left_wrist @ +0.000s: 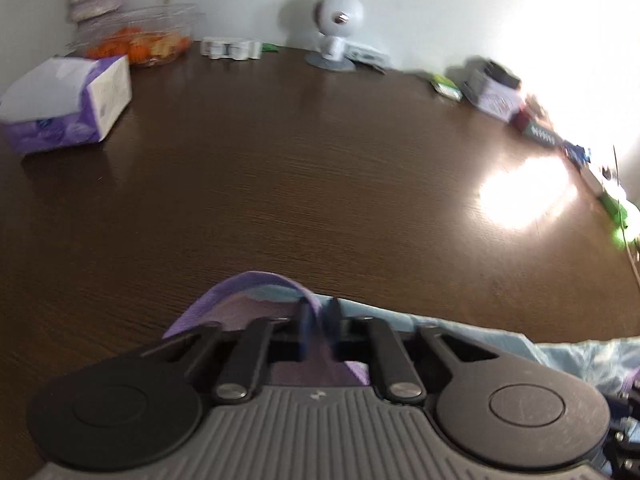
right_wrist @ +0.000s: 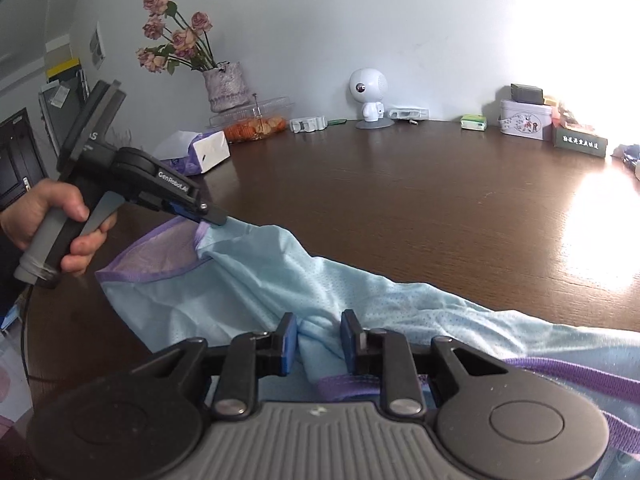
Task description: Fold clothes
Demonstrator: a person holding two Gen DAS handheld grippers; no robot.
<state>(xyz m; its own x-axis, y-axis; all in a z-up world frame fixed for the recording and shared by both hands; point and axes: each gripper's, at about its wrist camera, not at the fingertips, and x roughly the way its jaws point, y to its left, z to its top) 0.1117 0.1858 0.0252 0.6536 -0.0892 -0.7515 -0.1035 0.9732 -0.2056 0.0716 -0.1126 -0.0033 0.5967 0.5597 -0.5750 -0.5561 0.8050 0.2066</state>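
A light blue mesh garment (right_wrist: 360, 300) with purple trim lies bunched along the near edge of the dark wooden table (right_wrist: 400, 200). My left gripper (left_wrist: 319, 320) is shut on a purple trimmed edge (left_wrist: 256, 292) of it. In the right wrist view, a hand (right_wrist: 52, 216) holds the left gripper (right_wrist: 218, 222), which lifts the garment's left corner slightly off the table. My right gripper (right_wrist: 319, 344) is shut on a bunched fold of blue cloth that fills the gap between its blue pads. Purple trim (right_wrist: 580, 380) runs under its right side.
A purple and white tissue box (left_wrist: 68, 108) sits at the left. Along the back wall stand a clear container of orange food (left_wrist: 140, 40), a white round-headed figurine (left_wrist: 338, 20), a vase of dried roses (right_wrist: 226, 86) and several tins and boxes (right_wrist: 524, 120). Sun glare (left_wrist: 528, 196) hits the right.
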